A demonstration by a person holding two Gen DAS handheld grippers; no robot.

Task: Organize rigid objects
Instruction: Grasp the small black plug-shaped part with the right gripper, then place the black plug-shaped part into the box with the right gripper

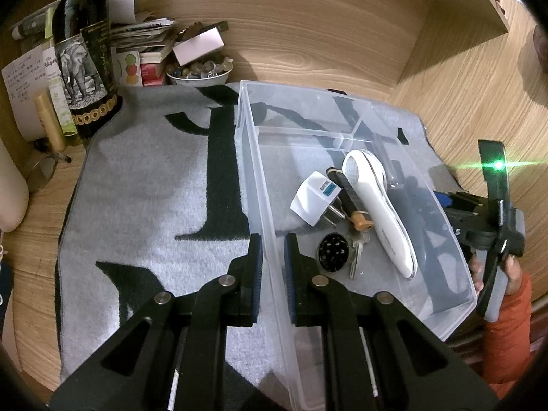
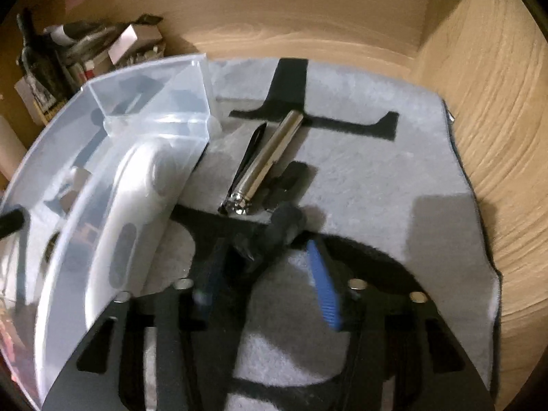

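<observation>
A clear plastic bin [image 1: 253,157] sits on a grey towel [image 1: 147,185]. It holds a white handheld device [image 1: 383,212], a white plug adapter [image 1: 315,202], a black round cap [image 1: 332,251], keys [image 1: 356,257] and a dark tool with an orange band [image 1: 356,210]. My left gripper [image 1: 273,250] is shut on the bin's left wall. My right gripper [image 2: 265,260] is open over the towel beside the bin [image 2: 68,239], with a small dark cylinder [image 2: 284,227] lying between its fingertips. A chrome cylinder [image 2: 270,157] and black tweezers [image 2: 248,157] lie just beyond.
A dark bottle [image 1: 85,58], papers, boxes and a bowl of beads [image 1: 200,72] crowd the back left corner. Wooden walls close in behind and at the right. The right gripper's body [image 1: 493,229] shows past the bin's right wall.
</observation>
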